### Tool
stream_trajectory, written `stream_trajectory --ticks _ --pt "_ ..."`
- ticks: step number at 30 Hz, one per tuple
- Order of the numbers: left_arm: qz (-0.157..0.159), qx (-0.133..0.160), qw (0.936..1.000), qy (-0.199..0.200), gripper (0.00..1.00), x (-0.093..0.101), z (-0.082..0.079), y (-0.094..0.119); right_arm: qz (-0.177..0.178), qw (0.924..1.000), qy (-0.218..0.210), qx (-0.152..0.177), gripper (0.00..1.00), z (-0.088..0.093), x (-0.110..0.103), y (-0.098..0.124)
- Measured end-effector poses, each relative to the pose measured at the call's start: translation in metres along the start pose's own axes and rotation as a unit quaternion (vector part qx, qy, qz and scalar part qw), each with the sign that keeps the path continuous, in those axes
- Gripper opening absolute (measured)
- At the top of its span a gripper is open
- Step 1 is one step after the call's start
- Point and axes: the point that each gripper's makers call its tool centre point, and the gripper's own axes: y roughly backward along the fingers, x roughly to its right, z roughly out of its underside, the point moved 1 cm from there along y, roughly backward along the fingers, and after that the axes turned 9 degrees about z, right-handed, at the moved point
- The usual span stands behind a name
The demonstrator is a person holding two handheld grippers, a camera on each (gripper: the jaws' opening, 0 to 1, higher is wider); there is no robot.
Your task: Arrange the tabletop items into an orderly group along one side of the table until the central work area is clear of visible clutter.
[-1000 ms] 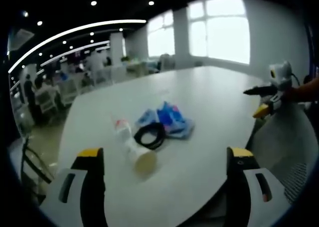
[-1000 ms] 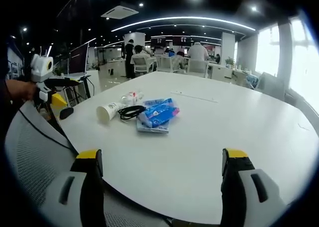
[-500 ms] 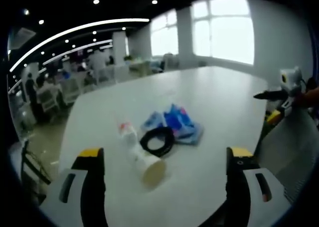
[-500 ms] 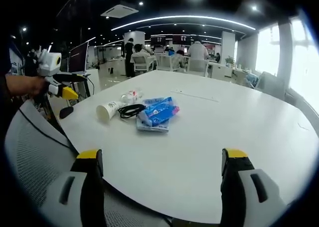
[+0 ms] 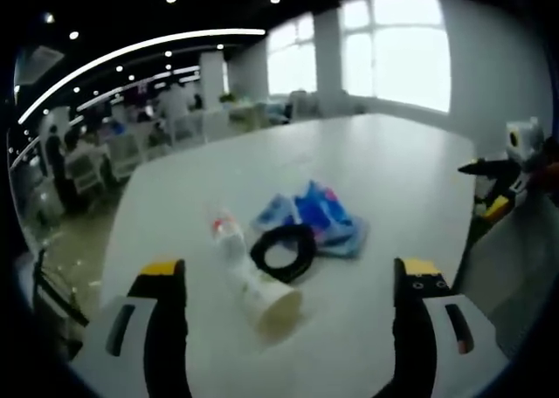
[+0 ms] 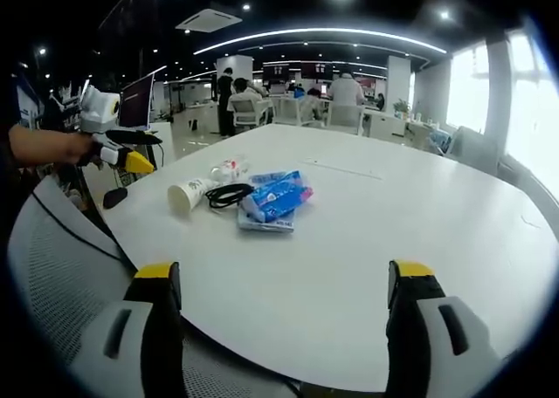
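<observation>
Surface (image 6: 419,232): large, white, rounded edge; items clustered near one side.
Paper cup (image 5: 271,300): on its side, mouth toward the left tongs' camera, long axis running back to the bottle; at the cluster's left end in the right gripper view (image 6: 186,195).
Bottle (image 5: 225,232): lying down, just behind the cup, roughly in line with it.
Black cable coil (image 5: 285,248): flat loop, touching the cup's side.
Blue packets (image 6: 274,199): stacked, beside the coil.
Left tongs (image 5: 284,328): spread wide, empty, hovering at the surface edge.
Right tongs (image 6: 284,319): spread wide, empty, over a mesh chair back (image 6: 61,276).
</observation>
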Motion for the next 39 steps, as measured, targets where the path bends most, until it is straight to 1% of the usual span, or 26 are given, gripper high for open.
stream_trajectory --ticks 5,13,15,24,27,36,39 --pt "0.007 -0.018 0.9997 -0.014 0.92 -0.001 0.01 -0.008 0.002 1.0 -0.001 0.001 0.99 0.0 0.001 0.0" --pt "0.015 -0.044 0.9982 -0.038 0.87 -0.006 0.021 -0.016 0.005 1.0 -0.001 0.001 0.98 0.0 0.002 0.001" --pt "0.019 -0.049 0.9974 -0.048 0.83 -0.007 0.024 -0.018 0.006 1.0 -0.001 0.002 0.98 -0.001 0.003 0.001" --pt "0.03 -0.073 0.9945 -0.07 0.68 -0.01 0.039 -0.025 0.007 1.0 -0.002 0.001 0.98 0.0 0.003 0.001" --pt "0.032 -0.087 0.9925 -0.081 0.59 -0.01 0.046 -0.028 0.007 1.0 -0.002 0.0 0.97 0.0 0.003 0.001" --pt "0.035 -0.095 0.9906 -0.093 0.45 -0.009 0.056 -0.038 0.008 1.0 -0.001 -0.004 0.96 0.001 0.004 0.001" --pt "0.033 -0.104 0.988 -0.11 0.4 -0.01 0.06 -0.041 0.008 0.9999 0.001 -0.007 0.95 0.002 0.004 0.001"
